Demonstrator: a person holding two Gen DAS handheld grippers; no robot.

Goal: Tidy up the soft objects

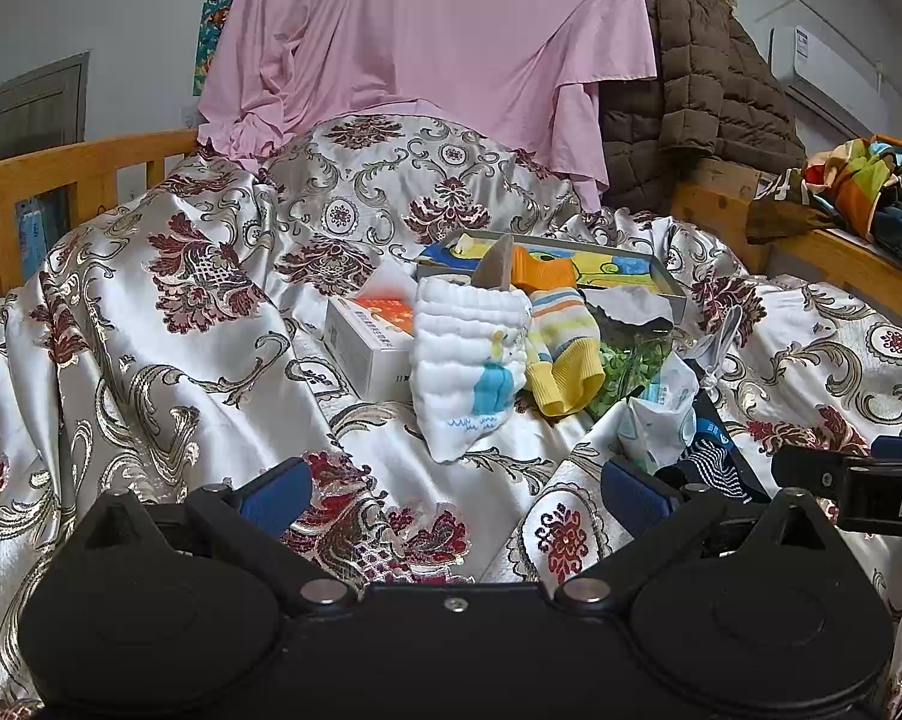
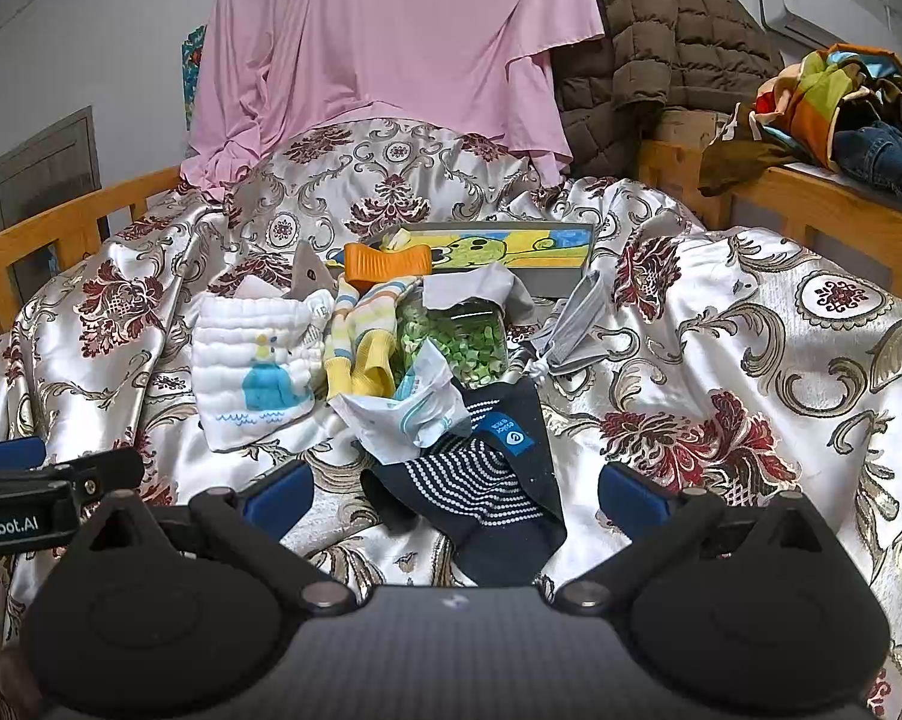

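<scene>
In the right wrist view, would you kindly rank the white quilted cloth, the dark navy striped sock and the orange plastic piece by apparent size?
1. Dark navy striped sock and white quilted cloth: they look alike, and the sock lies nearer the camera, so I will not rank them.
2. Orange plastic piece: clearly smallest, though farthest away.

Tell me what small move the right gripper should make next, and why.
Probably ease the right gripper forward and down onto the navy sock: its jaws are open, empty, and the sock lies directly between them, nearest of the pile.

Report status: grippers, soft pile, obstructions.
Left gripper open, empty. Right gripper open over navy sock. White cloth, striped socks untouched. Crumpled wrapper overlaps sock.
</scene>
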